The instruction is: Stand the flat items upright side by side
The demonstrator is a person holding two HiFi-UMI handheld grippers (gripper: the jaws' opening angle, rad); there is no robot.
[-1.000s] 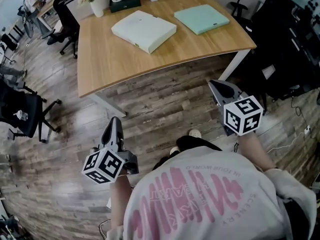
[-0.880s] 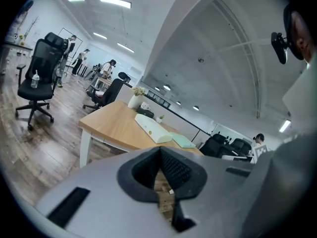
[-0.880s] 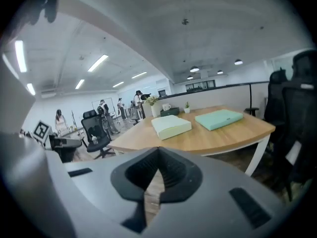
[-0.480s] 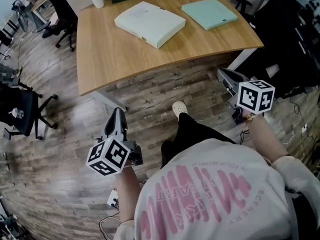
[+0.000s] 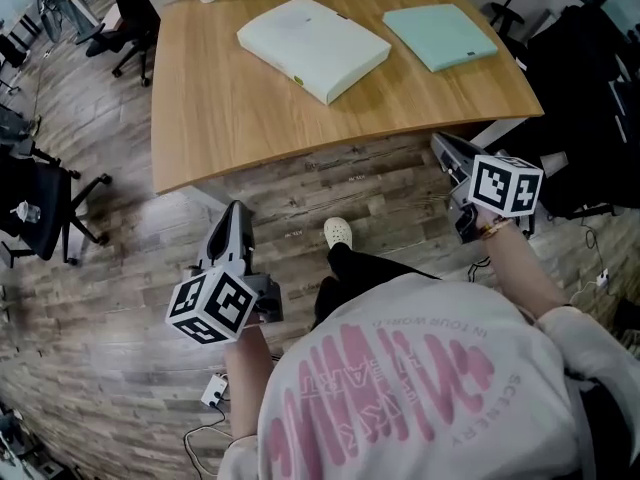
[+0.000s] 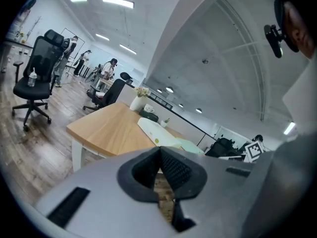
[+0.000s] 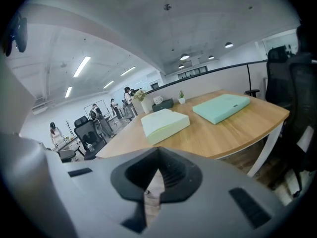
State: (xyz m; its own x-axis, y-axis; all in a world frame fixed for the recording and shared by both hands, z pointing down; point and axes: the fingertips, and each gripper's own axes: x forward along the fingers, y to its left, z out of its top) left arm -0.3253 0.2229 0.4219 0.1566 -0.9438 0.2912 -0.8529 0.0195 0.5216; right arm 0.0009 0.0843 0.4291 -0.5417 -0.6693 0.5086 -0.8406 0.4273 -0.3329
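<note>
The person is holding both grippers low over the wood floor, just short of the wooden table [image 5: 225, 108]. The left gripper [image 5: 235, 211] and the right gripper [image 5: 441, 142] are both sitting fully closed, gripping nothing at all. The cream box [image 5: 312, 46] and the mint green folder [image 5: 440, 36] are lying flat on the tabletop, near each other but not touching, well apart from both grippers.

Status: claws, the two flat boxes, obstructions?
Left claw and right claw shut, empty, short of the table. Cream box and teal box flat, apart. Nothing in the way.
</note>
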